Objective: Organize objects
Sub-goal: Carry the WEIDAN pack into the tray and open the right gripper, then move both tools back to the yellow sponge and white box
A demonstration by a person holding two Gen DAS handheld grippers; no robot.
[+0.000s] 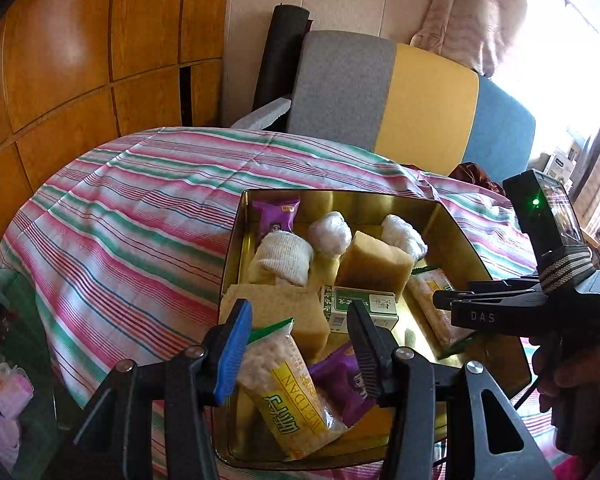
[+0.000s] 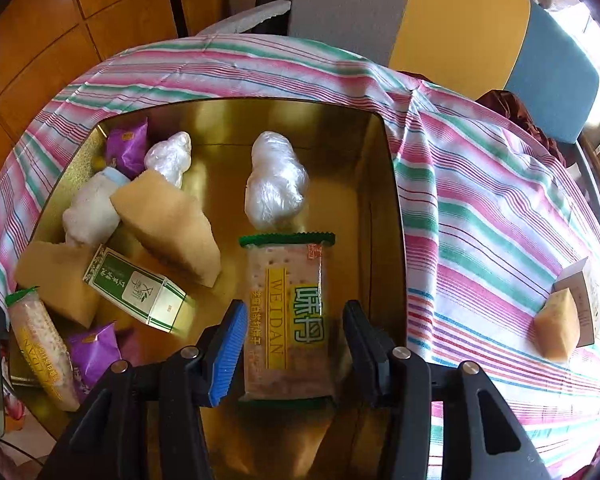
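Striped cloth (image 1: 140, 208) covers the worktop, and a gold tin (image 1: 440, 216) sits on it, already holding sponges, white bundles, purple packets and a green carton. The step in hand looks like setting two cracker packs down in the tin and letting go. The left tool (image 1: 298, 308) stands open astride the near pack (image 1: 288, 396), which lies in the tin's near-left corner with its top end propped on a sponge (image 1: 284, 312). The blue pad is just beside the wrapper, while the black pad is clear of it and above a purple packet (image 1: 340, 380). The right tool (image 2: 295, 308) points steeply down, also open, with a narrow gap on each side of the far pack (image 2: 288, 320). That pack lies flat on the tin floor beside the right wall, its top edge touching a plastic bundle (image 2: 276, 188). To finish well, each tool should probably rise straight along its own line, so that no pad catches the crinkly wrapper and drags the pack askew. The left one needs more care, since its pack is tilted and could slide off the sponge if nudged. The two tools are near each other over the tin, so lifting one at a time would avoid a knock. A loose sponge (image 2: 558, 330) and a small box (image 2: 584, 300) lie on the cloth, well apart from the tin on its right, and seem the next things to gather.
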